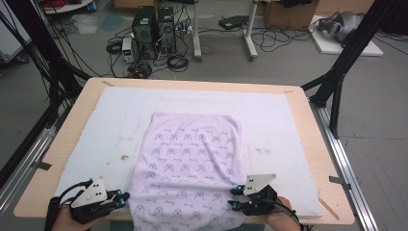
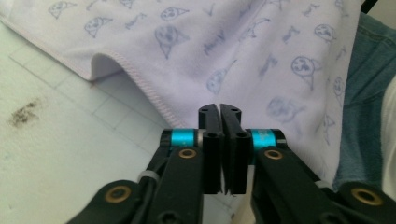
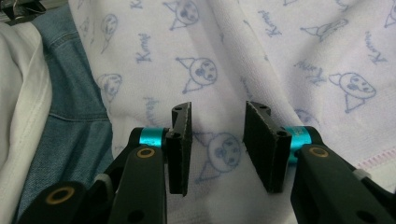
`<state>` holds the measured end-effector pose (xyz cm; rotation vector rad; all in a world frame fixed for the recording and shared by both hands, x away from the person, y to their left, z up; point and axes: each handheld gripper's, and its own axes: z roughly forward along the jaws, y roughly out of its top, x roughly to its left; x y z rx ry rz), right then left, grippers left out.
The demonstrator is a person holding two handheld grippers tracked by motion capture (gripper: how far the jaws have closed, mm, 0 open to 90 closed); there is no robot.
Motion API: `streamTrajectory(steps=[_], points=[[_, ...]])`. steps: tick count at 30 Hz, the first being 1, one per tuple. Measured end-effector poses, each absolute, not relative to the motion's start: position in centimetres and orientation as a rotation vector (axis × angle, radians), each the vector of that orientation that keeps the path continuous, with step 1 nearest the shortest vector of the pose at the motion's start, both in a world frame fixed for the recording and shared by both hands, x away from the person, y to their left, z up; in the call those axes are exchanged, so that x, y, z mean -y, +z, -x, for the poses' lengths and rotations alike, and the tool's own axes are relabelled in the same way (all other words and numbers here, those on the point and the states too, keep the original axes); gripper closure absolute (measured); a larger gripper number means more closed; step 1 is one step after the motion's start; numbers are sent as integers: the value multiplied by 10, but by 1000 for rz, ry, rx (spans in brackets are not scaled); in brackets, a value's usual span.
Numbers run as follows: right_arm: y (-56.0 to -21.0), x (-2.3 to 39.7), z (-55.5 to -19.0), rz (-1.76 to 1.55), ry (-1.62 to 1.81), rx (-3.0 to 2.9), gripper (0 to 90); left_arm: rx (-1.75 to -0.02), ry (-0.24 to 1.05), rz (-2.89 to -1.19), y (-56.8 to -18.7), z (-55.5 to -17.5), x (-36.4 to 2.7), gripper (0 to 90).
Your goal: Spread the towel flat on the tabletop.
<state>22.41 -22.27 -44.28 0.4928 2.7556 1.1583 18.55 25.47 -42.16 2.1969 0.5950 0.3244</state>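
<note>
A lab floor strewn with cables and two computer towers (image 1: 154,32) lies beyond a wooden bench (image 1: 72,115) topped with a white mat (image 1: 110,125). On the mat, a pale lilac cloth (image 1: 192,159) printed with small blue cartoon faces stretches from the middle of the bench to its near edge, where the lower end spills over the edge toward the person's denim-clad lap (image 3: 74,116).

At the near left corner of the cloth, the left tool (image 2: 223,112) has its jaws pressed together with nothing between them, just beside the stitched hem (image 2: 140,84), which lifts in a small fold off the mat. At the near right, the right tool (image 3: 217,116) hovers with its jaws spread over the printed fabric, gripping nothing.

The risk, judging from this layout: the overhanging end could drag the cloth off the near edge if either tool tugs it forward. The spread right tool could also bunch up more than one layer, or miss the hem (image 3: 373,161) altogether, while the left must first part its jaws or it merely pushes the fold flat.
</note>
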Motion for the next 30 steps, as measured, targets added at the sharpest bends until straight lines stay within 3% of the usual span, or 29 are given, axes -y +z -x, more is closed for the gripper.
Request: streamTrajectory(steps=[1, 3, 9, 11, 13, 15, 17, 18, 23, 30], points=[[-442, 222, -223, -497, 1153, -2754, 609, -590, 309, -2198, -422, -185, -254, 731], [-441, 222, -221, -489, 1164, -2745, 607, -573, 297, -2205, -425, -184, -249, 637], [-439, 212, -209, -376, 1202, -2786, 609, -510, 269, -2261, -443, -187, -224, 626], [-442, 209, -207, -374, 1197, -2797, 607, -509, 273, -2246, -444, -189, -218, 650], [-446, 207, -205, -368, 1207, -2787, 617, -496, 280, -2238, -445, -189, -211, 754], [-446, 207, -204, -369, 1214, -2770, 715, -482, 284, -2247, -444, -190, -205, 854], [-446, 207, -202, -335, 1199, -2765, 859, -471, 290, -2258, -440, -192, -203, 868], [-445, 207, -201, -321, 1182, -2768, 871, -475, 301, -2264, -438, -192, -204, 871], [-442, 205, -202, -301, 1137, -2768, 873, -537, 394, -2215, -416, -194, -225, 876], [-440, 212, -203, -319, 1131, -2769, 879, -512, 270, -2267, -421, -187, -232, 875]])
